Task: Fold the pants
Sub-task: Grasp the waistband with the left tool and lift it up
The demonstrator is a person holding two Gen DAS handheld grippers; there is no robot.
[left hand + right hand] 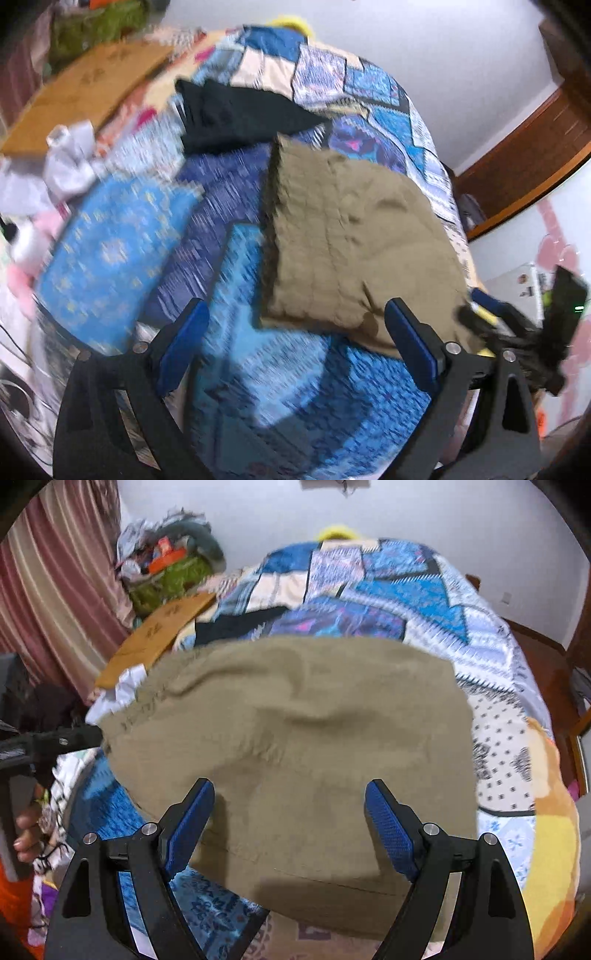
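Left wrist view alone shows a black garment beyond the khaki pants. Pants folded into a wrinkled rectangle on the quilt, ahead-right of the left gripper. Right gripper directly over them; both grippers' jaws spread, holding nothing.

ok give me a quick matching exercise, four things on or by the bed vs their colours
Things:
1. folded pants
2. garment lying beyond the pants
3. cardboard
4. gripper pads

Colours:
a. black
b. blue
c. khaki
d. light brown

Pairs: 1-c, 2-a, 3-d, 4-b
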